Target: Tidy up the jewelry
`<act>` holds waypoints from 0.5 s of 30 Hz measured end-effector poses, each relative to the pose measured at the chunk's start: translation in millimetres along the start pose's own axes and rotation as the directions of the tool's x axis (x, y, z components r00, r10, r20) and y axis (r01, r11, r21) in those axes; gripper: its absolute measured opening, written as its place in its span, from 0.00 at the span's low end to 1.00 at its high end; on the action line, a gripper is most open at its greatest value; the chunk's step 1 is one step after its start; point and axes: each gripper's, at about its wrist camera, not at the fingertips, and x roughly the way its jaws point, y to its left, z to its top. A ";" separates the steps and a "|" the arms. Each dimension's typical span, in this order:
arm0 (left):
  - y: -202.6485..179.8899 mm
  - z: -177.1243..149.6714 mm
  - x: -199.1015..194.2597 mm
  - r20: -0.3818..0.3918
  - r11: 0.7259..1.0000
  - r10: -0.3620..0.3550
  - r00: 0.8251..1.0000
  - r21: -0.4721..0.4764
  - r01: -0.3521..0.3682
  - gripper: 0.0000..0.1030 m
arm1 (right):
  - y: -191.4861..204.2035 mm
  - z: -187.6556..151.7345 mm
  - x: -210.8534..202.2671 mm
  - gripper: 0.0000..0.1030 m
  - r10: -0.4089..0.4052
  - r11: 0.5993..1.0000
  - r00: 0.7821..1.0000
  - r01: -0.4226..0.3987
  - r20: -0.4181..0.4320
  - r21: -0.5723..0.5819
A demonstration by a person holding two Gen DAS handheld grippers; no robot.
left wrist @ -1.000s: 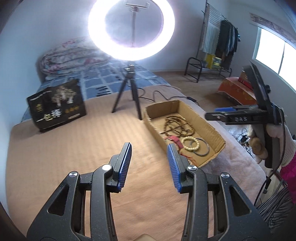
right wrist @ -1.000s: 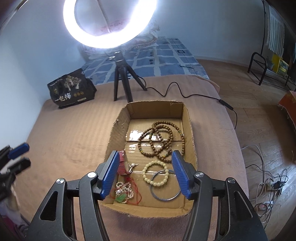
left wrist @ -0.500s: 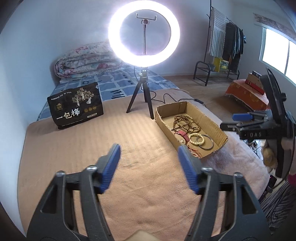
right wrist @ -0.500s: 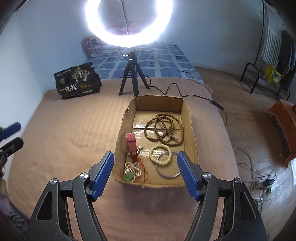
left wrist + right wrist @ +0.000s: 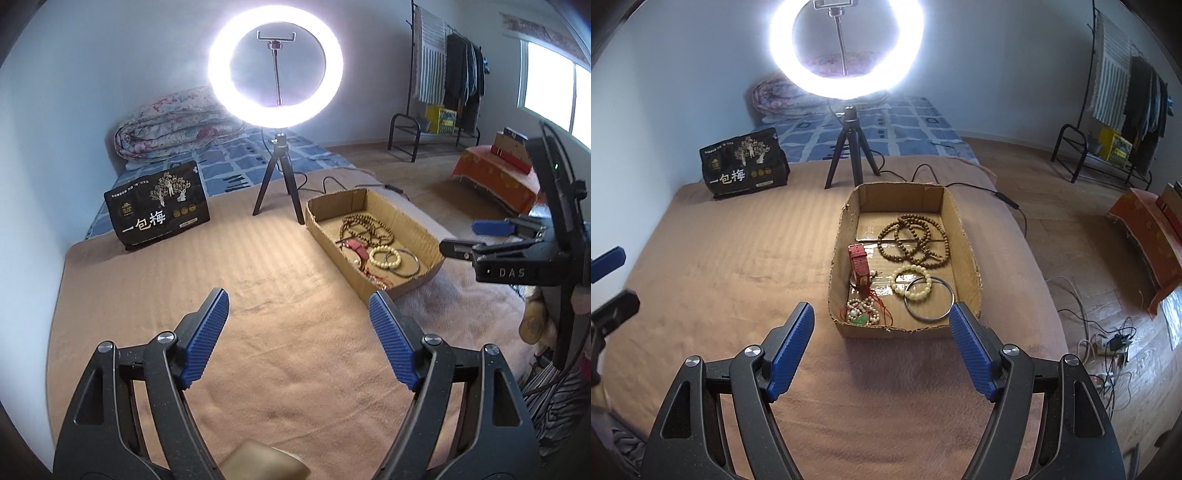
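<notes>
Both tongs, left [image 5: 298,320] & right [image 5: 881,334], are seen empty w/ jaws opening wide, while light, slippery jewelry (loose wooden beads [image 5: 914,238], stiff metal bangle [image 5: 930,300]) is left in the cardboard box [image 5: 966,243] on the bed, probably best pinched at a strand or rim.

At lower centre the left gripper [image 5: 299,319] opens, empty, over the tan blanket [image 5: 258,295]; a cardboard box [image 5: 421,236] of beads sits right of centre.
</notes>
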 end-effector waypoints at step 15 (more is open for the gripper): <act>-6.7 0.5 2.6 -0.010 1.000 0.030 0.999 -0.001 -0.030 0.93 | 6.3 3.7 -7.8 0.77 -0.022 1.000 0.998 0.022 0.061 0.001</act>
